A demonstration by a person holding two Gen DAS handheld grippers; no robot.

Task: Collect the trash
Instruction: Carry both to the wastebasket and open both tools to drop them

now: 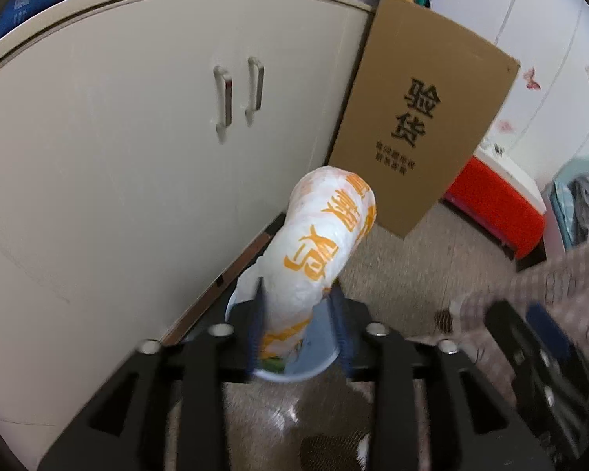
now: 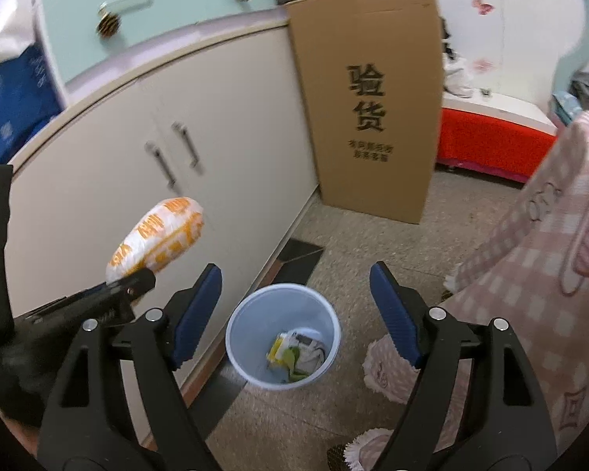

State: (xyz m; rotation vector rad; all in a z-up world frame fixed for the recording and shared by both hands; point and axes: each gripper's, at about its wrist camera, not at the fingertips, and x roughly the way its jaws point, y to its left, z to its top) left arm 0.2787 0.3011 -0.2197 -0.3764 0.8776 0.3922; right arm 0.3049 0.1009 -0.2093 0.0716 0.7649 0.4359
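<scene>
Dangling a crumpled white plastic bag with orange print (image 1: 318,247) right above the pale blue plastic trash bin (image 2: 282,337), the left gripper (image 1: 298,314) looks half-open, so I can't tell if it's actually pinching. Right gripper (image 2: 294,310) is wide apart, empty. Next: let it drop in.

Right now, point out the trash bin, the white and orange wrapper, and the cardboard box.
trash bin (image 2: 237,324), right wrist view, left inner wall.
white and orange wrapper (image 1: 318,251), left wrist view, printed middle.
cardboard box (image 2: 367,90), right wrist view, printed front.
</scene>
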